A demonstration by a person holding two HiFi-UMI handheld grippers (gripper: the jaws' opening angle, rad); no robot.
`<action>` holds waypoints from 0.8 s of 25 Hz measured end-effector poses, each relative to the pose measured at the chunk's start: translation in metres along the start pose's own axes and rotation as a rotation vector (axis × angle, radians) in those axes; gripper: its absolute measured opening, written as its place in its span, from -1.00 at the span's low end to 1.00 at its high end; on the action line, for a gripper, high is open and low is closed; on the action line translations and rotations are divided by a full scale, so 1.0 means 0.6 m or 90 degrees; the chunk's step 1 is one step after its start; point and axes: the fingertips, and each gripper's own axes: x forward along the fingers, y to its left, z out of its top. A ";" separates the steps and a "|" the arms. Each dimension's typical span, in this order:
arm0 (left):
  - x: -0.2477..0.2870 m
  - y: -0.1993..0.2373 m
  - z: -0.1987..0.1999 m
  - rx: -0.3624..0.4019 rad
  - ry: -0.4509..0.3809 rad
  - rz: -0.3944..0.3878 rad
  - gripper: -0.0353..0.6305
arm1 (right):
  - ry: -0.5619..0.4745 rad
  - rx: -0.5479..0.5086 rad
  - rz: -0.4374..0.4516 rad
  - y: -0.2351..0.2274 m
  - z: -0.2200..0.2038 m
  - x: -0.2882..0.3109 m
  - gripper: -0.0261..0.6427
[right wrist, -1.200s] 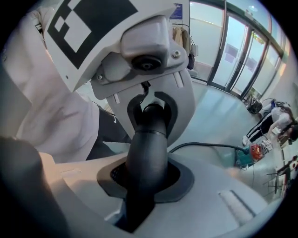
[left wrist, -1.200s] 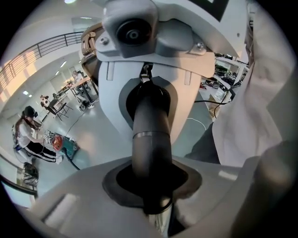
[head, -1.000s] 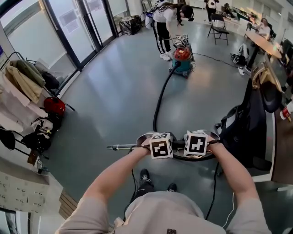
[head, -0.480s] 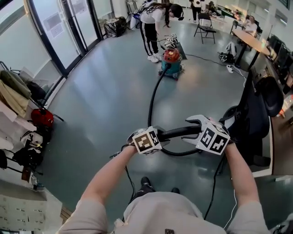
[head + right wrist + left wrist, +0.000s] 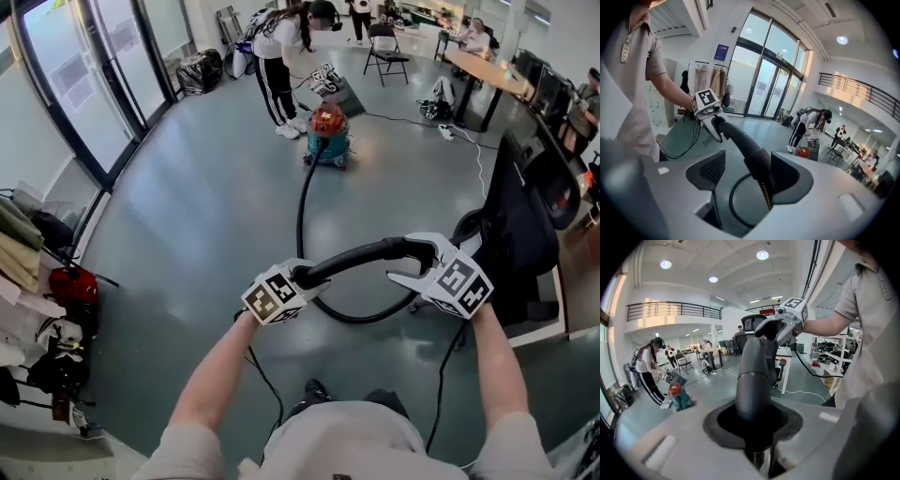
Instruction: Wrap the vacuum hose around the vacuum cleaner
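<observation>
**Item 1: black flexible vacuum hose** (image 5: 302, 197). One end is at the cleaner. From there it runs along the grey polished floor (image 5: 197, 206) towards the person, then rises to the two grippers. Its curved rigid handle end (image 5: 361, 253) spans the gap between them, and a slack loop hangs below.

**Item 2: red-lidded teal canister vacuum cleaner** (image 5: 327, 133). It stands upright on the floor, well apart from the grippers, at the far end of the hose. No turn of hose lies round its body. A second person in a white top (image 5: 277, 42) bends just beside it.

**Item 3: left gripper** (image 5: 298, 278). It is clamped on the handle end of the hose, its dark pads pressed tight against the tube.

**Item 4: right gripper** (image 5: 412, 262). Its jaws stand apart, having just been opening. The hose passes between them, lying against one pad and clear of the other, so it is not gripped.

**Status.** Judged to be at an early stage: the hose end is lifted and in hand, but wrapping has not begun.

**Remaining.**
- Bring the hose end to the cleaner, taking up the length now on the floor.
- Wind it round the canister.
- Secure the handle end.
</observation>
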 end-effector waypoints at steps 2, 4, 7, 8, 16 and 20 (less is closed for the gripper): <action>-0.007 0.017 -0.004 -0.011 -0.019 0.007 -0.59 | -0.007 0.032 -0.015 0.006 -0.006 0.007 0.06; -0.016 0.031 -0.004 -0.025 -0.044 0.017 -0.59 | -0.016 0.067 -0.025 0.019 -0.013 0.014 0.05; -0.028 0.058 0.004 -0.046 -0.082 0.033 -0.59 | -0.037 0.128 -0.013 0.046 -0.021 0.041 0.05; -0.032 0.066 0.008 -0.052 -0.093 0.038 -0.59 | -0.043 0.147 -0.004 0.058 -0.022 0.054 0.04; -0.018 0.110 0.093 -0.074 -0.146 0.078 -0.59 | -0.123 0.282 0.117 0.120 -0.010 0.187 0.04; -0.008 0.121 0.145 -0.079 -0.155 0.088 -0.59 | -0.151 0.315 0.195 0.136 -0.007 0.251 0.06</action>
